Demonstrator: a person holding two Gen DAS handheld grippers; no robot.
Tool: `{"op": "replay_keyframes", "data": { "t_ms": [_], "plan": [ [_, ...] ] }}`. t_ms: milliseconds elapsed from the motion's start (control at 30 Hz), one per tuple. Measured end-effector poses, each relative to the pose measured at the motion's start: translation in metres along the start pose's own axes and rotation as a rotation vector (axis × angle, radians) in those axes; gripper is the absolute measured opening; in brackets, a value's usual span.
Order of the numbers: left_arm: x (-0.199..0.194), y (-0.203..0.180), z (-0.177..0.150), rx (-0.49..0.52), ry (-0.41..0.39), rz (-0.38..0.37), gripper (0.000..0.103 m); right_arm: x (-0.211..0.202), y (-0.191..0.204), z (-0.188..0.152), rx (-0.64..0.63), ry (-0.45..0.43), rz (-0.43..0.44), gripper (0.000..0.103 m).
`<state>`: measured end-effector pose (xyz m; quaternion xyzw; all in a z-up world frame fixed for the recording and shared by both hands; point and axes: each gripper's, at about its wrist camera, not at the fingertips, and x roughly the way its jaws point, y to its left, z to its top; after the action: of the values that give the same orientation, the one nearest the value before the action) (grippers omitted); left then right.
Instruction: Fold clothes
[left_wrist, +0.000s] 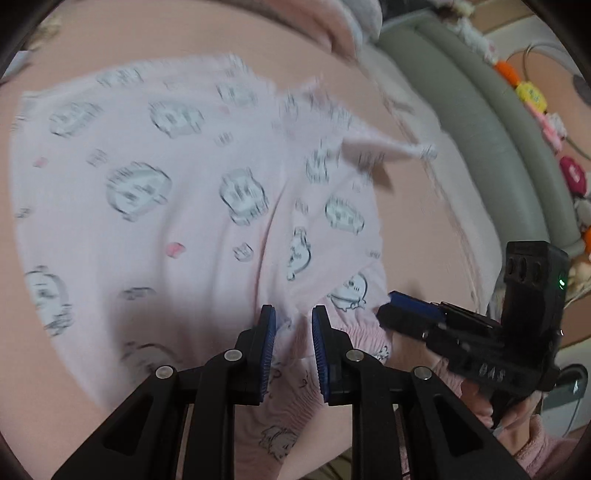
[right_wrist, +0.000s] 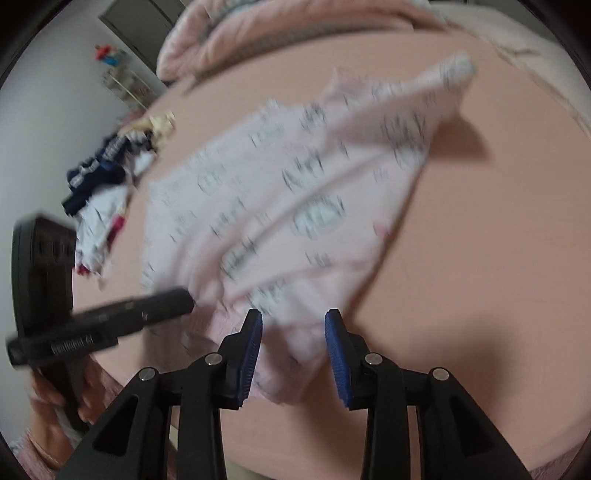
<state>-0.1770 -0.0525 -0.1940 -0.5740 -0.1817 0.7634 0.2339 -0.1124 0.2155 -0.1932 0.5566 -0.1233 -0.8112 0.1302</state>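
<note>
On the bed (left_wrist: 424, 206) | pink garment (left_wrist: 177, 192) lay spread, long axis running away from both grippers, elastic waistband nearest them | left gripper (left_wrist: 293, 343) fingers narrow with waistband cloth between, grip unclear | right gripper (right_wrist: 293, 343) fingers wider, waistband corner between | both equally near; right gripper (left_wrist: 410, 308) just beside the left

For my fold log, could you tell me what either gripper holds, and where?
Nothing clamped: left gripper and right gripper are open, straddling the pink garment's elastic waistband.

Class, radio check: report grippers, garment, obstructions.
Left gripper and right gripper open at elastic waistband. Pale pink cartoon-print pyjama bottoms spread on pink bed sheet. Heap of clothes aside.
</note>
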Motion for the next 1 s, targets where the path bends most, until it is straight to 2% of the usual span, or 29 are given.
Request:
{"op": "replay_keyframes", "data": {
  "t_ms": [133, 267, 367, 467, 700, 733, 833, 933, 1000],
  "plan": [
    [0.002, -0.012, 0.001, 0.065, 0.022, 0.034, 0.017, 0.003, -0.003, -0.008, -0.028, 0.014, -0.021, 0.035],
    [0.005, -0.023, 0.002, 0.130, 0.045, 0.067, 0.017, -0.005, -0.007, -0.003, -0.003, 0.003, -0.006, 0.035],
    [0.007, -0.031, 0.002, 0.173, 0.061, 0.093, 0.018, -0.003, -0.010, -0.005, -0.008, 0.017, -0.043, 0.035],
    [0.015, -0.031, 0.004, 0.163, 0.066, 0.127, 0.018, 0.007, -0.014, -0.009, -0.006, 0.056, -0.092, 0.035],
    [0.031, -0.030, 0.008, 0.135, 0.077, 0.197, 0.015, 0.005, -0.023, -0.010, 0.053, 0.053, -0.068, 0.035],
    [0.028, -0.026, 0.008, 0.114, 0.072, 0.171, 0.008, 0.003, -0.024, -0.011, 0.055, 0.047, -0.065, 0.035],
    [0.010, -0.013, 0.009, 0.034, 0.021, 0.071, 0.006, -0.002, -0.024, -0.011, 0.045, 0.030, -0.062, 0.035],
    [-0.023, -0.012, 0.005, -0.004, -0.069, 0.034, 0.006, -0.010, -0.017, -0.007, 0.032, 0.000, -0.048, 0.035],
    [-0.044, -0.014, 0.001, -0.015, -0.134, 0.043, 0.006, -0.015, -0.010, -0.003, 0.015, -0.017, -0.035, 0.035]
  ]
}}
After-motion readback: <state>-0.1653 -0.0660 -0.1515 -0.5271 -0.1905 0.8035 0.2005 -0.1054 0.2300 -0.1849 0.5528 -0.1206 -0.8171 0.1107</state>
